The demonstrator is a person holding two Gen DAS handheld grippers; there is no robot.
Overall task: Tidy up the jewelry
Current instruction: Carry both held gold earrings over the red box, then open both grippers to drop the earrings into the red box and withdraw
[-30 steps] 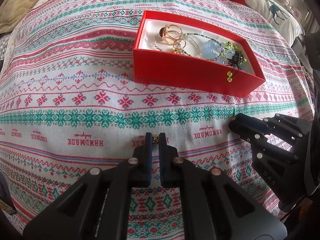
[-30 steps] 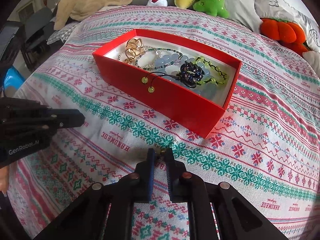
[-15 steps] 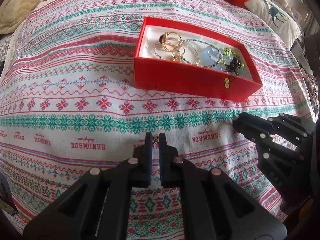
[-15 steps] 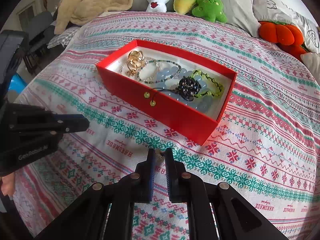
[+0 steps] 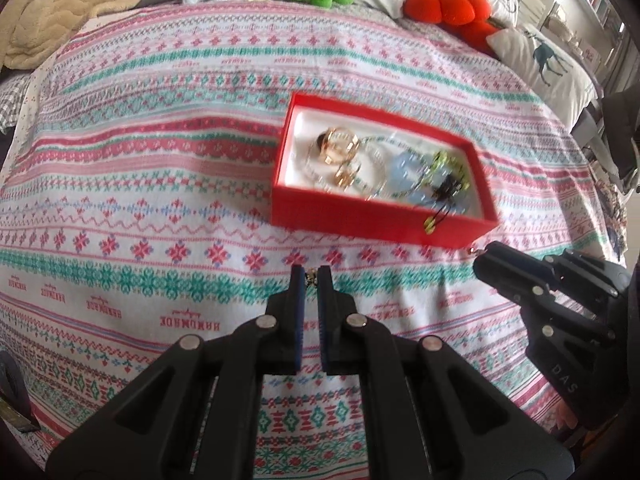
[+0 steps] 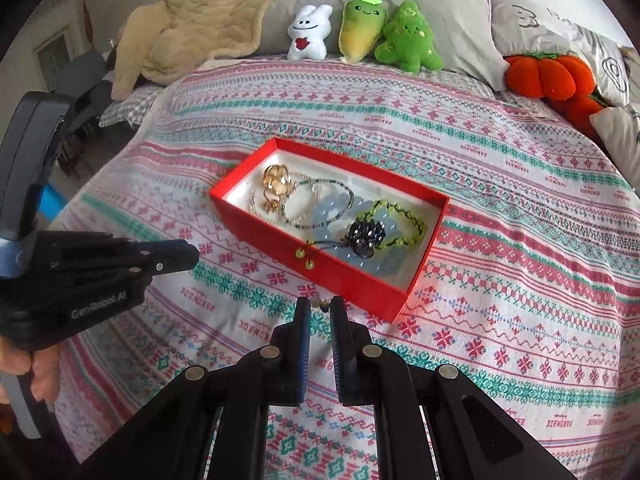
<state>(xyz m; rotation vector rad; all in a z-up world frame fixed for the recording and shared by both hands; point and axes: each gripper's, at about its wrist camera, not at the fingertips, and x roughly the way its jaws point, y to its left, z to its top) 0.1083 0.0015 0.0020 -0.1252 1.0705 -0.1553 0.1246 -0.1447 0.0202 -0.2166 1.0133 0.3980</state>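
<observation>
An open red box (image 5: 372, 222) (image 6: 280, 236) lies on the patterned bedspread. It holds gold rings (image 6: 276, 179), a pale blue bead bracelet (image 6: 332, 216), a green cord bracelet (image 6: 400, 216) and a dark beaded piece (image 6: 365, 236). My left gripper (image 5: 311, 276) is shut on a small gold piece (image 5: 309, 277), held above the cloth in front of the box. My right gripper (image 6: 320, 305) is shut on a small gold piece (image 6: 319, 303) near the box's front corner. Each gripper shows in the other's view: the right (image 5: 486, 254), the left (image 6: 192, 254).
Plush toys (image 6: 360, 36), an orange pumpkin plush (image 6: 548, 76), pillows (image 5: 540, 56) and a beige blanket (image 6: 208, 20) lie at the head of the bed. The bedspread (image 5: 140, 184) spreads wide to the left of the box.
Both grippers have lifted and pulled back from the cloth, so the box looks smaller and farther. Each still holds its small gold piece.
</observation>
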